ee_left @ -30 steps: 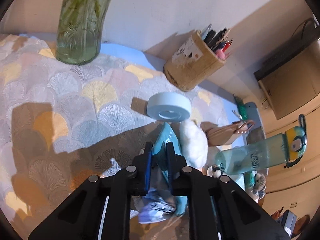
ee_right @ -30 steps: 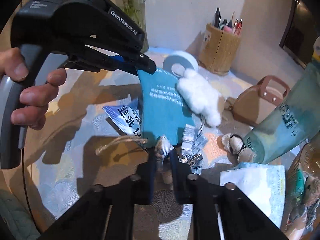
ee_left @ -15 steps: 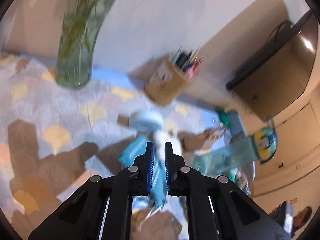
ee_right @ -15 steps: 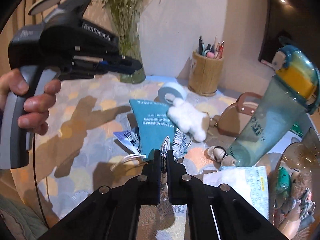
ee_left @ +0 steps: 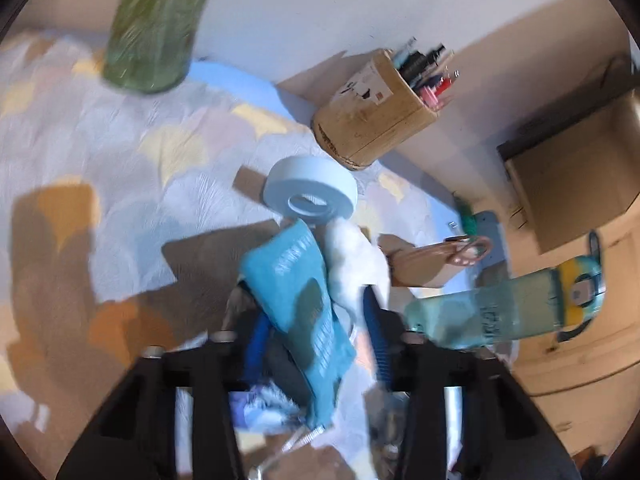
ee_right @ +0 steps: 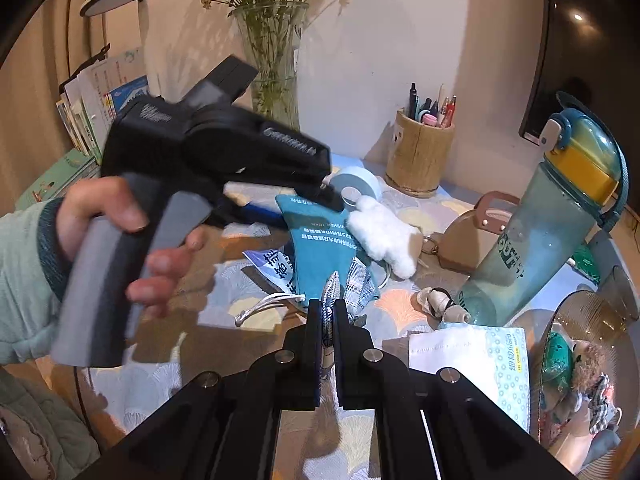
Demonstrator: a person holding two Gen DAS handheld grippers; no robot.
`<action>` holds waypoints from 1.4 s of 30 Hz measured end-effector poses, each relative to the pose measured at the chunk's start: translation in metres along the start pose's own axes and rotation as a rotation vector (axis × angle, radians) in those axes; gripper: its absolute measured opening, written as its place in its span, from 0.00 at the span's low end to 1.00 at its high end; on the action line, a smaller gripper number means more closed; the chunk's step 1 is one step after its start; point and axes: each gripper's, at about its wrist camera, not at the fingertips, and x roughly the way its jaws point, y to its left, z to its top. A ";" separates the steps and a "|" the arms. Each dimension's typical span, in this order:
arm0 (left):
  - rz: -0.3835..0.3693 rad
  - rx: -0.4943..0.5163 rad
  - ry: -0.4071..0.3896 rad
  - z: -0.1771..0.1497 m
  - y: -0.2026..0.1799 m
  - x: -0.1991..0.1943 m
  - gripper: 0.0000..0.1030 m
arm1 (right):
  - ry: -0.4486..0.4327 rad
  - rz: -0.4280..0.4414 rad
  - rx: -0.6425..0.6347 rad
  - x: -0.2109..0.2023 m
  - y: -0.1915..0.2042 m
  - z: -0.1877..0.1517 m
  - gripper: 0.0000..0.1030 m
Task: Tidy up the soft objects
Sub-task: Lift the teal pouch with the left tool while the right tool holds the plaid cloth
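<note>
A teal pouch (ee_left: 296,280) with white print lies on the patterned tablecloth (ee_left: 120,184), with a white plush toy (ee_left: 352,260) touching its right side. My left gripper (ee_left: 316,308) straddles the pouch and its jaws are opening. The blue pads (ee_left: 256,332) stand clear of the fabric. In the right wrist view a hand (ee_right: 120,216) holds that gripper over the pouch's (ee_right: 324,240) far edge. My right gripper (ee_right: 327,308) is shut on a blue-and-white checked cloth (ee_right: 358,280) at the pouch's near end.
A pale blue tape roll (ee_left: 310,196), a wooden pen holder (ee_right: 420,160) and a glass vase (ee_right: 272,80) stand behind. A brown purse (ee_right: 468,240), a tall water bottle (ee_right: 540,232), a tissue pack (ee_right: 480,364) and a glass bowl (ee_right: 592,316) of toys crowd the right.
The left gripper let go of the teal pouch, lifted away shut, then came back down over it with jaws apart. The right gripper rose slightly, still gripping the checked cloth.
</note>
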 end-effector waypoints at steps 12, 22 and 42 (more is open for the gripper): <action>-0.091 -0.077 -0.100 0.003 0.003 -0.041 0.07 | -0.075 0.054 0.130 -0.022 -0.022 0.004 0.05; -0.016 -0.174 0.024 -0.009 0.025 -0.009 0.27 | -0.092 0.062 0.180 -0.039 -0.039 -0.005 0.05; -0.075 -0.274 -0.072 -0.013 0.015 0.001 0.09 | -0.075 0.042 0.155 -0.047 -0.071 -0.018 0.05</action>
